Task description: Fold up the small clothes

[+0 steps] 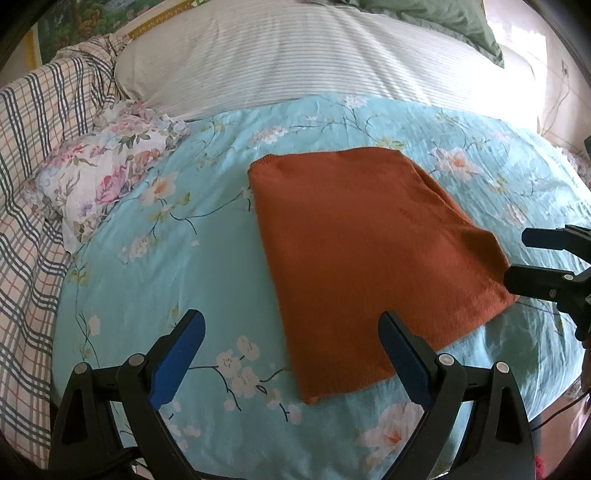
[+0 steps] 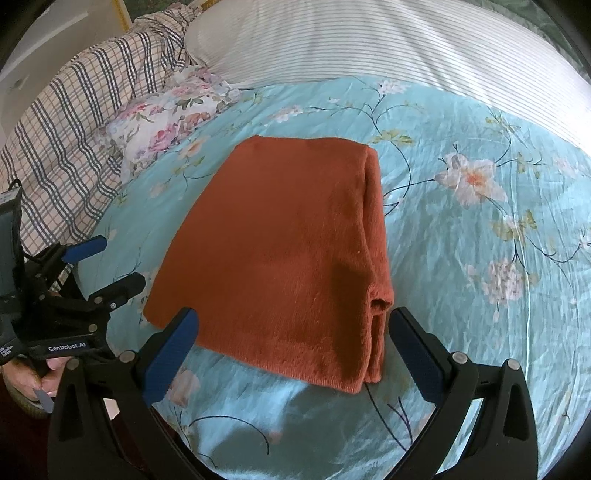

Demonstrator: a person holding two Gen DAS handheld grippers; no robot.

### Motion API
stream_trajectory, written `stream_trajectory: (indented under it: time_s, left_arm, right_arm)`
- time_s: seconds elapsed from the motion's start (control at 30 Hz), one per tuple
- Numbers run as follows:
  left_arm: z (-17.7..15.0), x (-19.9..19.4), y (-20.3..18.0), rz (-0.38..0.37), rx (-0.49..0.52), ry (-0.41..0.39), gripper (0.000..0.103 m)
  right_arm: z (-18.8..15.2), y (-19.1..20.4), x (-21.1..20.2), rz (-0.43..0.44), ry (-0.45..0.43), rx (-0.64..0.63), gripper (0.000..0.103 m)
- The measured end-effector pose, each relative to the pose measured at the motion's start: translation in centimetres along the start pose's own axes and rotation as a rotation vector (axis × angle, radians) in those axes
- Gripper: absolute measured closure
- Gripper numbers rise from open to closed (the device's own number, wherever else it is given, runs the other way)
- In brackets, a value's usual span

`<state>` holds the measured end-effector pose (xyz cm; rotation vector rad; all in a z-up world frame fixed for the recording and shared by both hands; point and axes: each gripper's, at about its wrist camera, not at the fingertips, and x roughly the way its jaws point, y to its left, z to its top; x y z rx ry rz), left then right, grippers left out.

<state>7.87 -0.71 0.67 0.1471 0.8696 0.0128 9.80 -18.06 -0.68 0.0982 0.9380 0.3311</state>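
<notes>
A rust-orange knit garment lies folded into a flat rectangle on the light-blue floral bedspread. It also shows in the right wrist view, with stacked folded layers along its right edge. My left gripper is open and empty, just above the garment's near left corner. My right gripper is open and empty, straddling the garment's near edge without gripping it. The right gripper also shows in the left wrist view at the garment's right corner. The left gripper shows in the right wrist view beside the left edge.
A floral cloth lies bunched at the left of the bedspread. A plaid blanket is heaped further left. A white striped pillow lies behind, with a green pillow at the back right.
</notes>
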Motion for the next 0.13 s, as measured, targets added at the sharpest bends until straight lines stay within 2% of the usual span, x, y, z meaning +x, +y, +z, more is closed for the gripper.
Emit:
stream_trajectory:
  time_s: [0.13]
  left_arm:
    - [0.17, 0.06, 0.09, 0.0, -0.004, -0.001, 0.007]
  right_arm:
    - [0.33, -0.07, 0.17, 0.004, -0.004, 0.002, 0.001]
